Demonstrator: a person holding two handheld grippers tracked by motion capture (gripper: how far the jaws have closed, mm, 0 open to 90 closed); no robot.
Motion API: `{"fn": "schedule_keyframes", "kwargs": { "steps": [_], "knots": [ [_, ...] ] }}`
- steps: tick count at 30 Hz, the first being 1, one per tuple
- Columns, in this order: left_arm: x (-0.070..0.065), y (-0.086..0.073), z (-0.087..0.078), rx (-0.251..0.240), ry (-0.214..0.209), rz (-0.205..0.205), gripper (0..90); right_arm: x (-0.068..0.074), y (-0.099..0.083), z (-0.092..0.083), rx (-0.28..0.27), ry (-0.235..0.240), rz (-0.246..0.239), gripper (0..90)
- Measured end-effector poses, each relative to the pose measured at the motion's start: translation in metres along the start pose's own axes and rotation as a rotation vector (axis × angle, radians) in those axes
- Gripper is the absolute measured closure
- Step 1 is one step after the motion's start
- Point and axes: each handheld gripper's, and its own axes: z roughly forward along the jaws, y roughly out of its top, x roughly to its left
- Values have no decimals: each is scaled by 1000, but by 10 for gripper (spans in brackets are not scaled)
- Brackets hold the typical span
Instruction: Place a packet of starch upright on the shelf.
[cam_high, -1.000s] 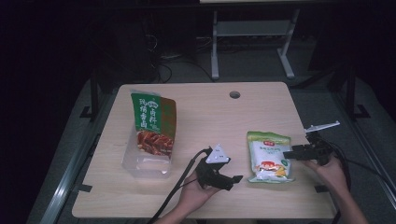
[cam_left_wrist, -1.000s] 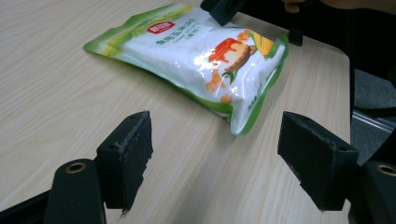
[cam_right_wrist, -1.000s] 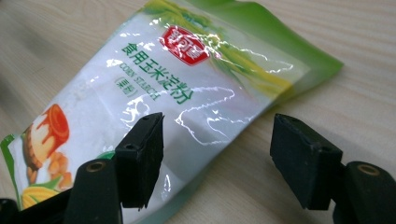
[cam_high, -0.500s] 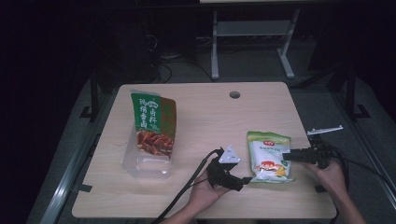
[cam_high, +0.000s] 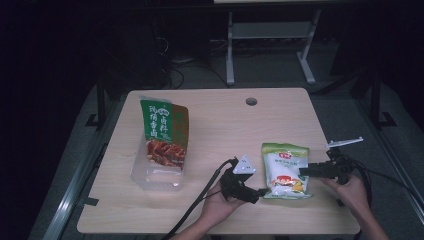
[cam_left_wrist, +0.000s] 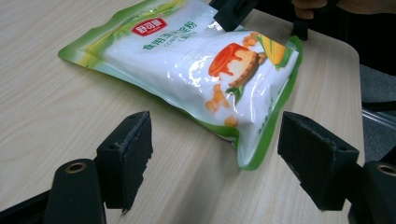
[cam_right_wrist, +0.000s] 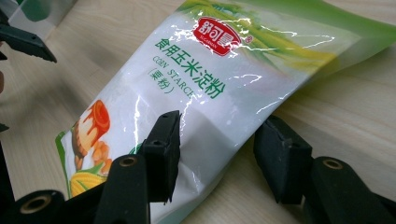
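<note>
Item: corn starch pouch (cam_high: 285, 170), flat on the bench (cam_high: 220, 125), long axis running away from me; my right tongs (cam_high: 306, 171) nearer, jaws released astride its right edge; my left tongs (cam_high: 261, 192) released, just short of its near-left corner; I judge the right grips first.

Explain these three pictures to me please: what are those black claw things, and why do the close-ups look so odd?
No robot here: a person holds a hand tool with two black jaws in each hand. The high view looks down on the wooden table. The close-ups come from cameras riding on each tool.

The left gripper and the right gripper are both open beside the corn starch bag, which lies flat. Nothing is gripped yet. Farther left, a green snack bag leans in a clear plastic box.
</note>
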Motion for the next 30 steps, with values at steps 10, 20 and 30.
{"fn": "schedule_keyframes", "kwargs": {
  "steps": [10,20,30],
  "knots": [
    [0,-9,6,29,-7,-31,255,19,-6,6,11,4,-27,497],
    [4,-13,16,69,-14,-45,267,18,-3,11,37,18,-22,423],
    [7,-12,23,85,-7,-54,302,11,-1,19,22,95,9,545]
  ]
}}
